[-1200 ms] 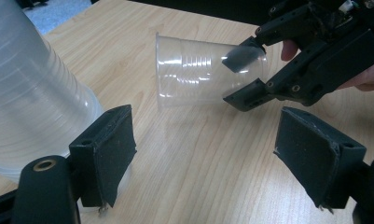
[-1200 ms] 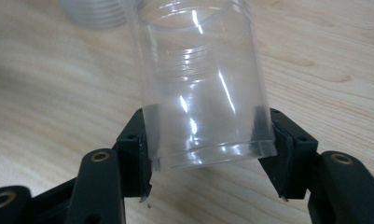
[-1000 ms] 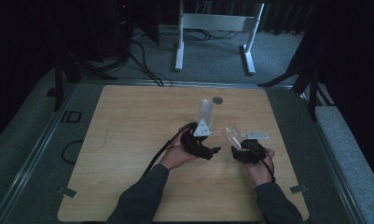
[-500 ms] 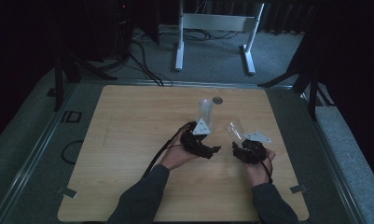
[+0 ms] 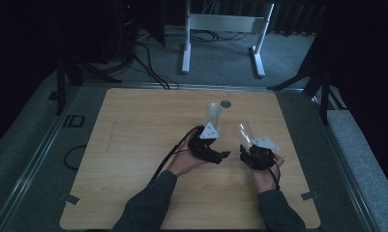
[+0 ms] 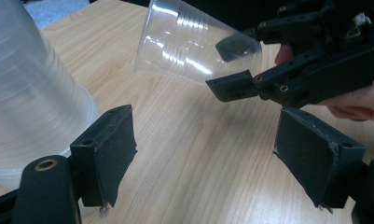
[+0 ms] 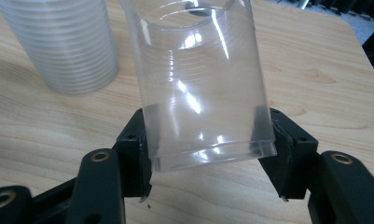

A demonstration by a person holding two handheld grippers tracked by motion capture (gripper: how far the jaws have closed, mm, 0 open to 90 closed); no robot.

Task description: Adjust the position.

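A tall stack of clear plastic cups (image 5: 213,115) stands upside down on the wooden table (image 5: 133,145); it also shows in the left gripper view (image 6: 31,93) and the right gripper view (image 7: 58,42). My right gripper (image 7: 208,144) is shut on the base of a single clear cup (image 7: 198,84), whose mouth tilts up and away. In the high view that cup (image 5: 245,133) hangs just right of the stack, above the right gripper (image 5: 252,151). My left gripper (image 6: 203,135) stands open, with bare table between its jaws and the stack just outside its left jaw. It sits below the stack (image 5: 216,147).
A small dark round spot (image 5: 225,103) marks the table behind the stack. A metal frame (image 5: 220,29) and cables (image 5: 148,58) lie on the floor beyond the far edge. Tape tabs (image 5: 310,195) sit at the near corners. Bare wood spreads left of the hands.
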